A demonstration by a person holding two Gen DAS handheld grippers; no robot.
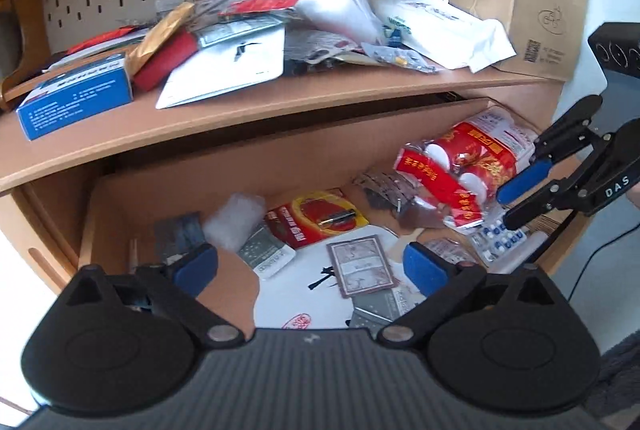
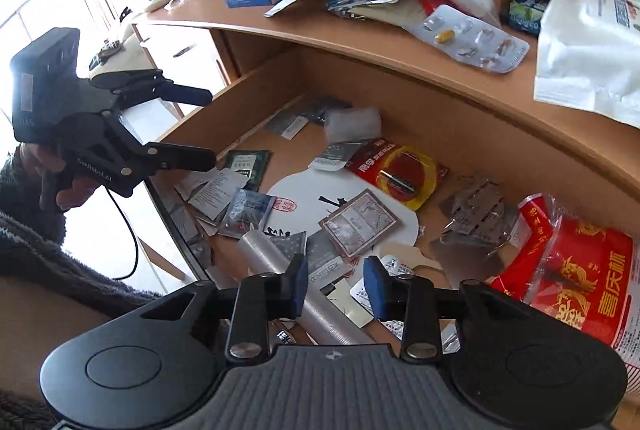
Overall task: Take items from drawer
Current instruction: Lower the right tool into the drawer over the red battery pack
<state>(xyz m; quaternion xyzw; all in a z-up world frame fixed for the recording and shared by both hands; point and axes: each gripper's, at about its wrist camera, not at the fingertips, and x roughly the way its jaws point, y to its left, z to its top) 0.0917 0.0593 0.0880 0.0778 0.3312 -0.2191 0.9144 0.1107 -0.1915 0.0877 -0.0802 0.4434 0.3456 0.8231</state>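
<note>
Left wrist: the left tongs (image 1: 310,268) gape wide and empty over the open drawer (image 1: 168,166), bare floor at its left; the worktop (image 1: 280,110) edge overhangs. Right wrist: the right tongs (image 2: 336,288) stand narrower, empty, above a clear plastic roll (image 2: 280,270) running diagonally toward the drawer's front

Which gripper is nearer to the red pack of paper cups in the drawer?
The right gripper hovers just beside the red pack of paper cups, at its near right edge. The left gripper is farther away, over the middle-left of the drawer.
</note>
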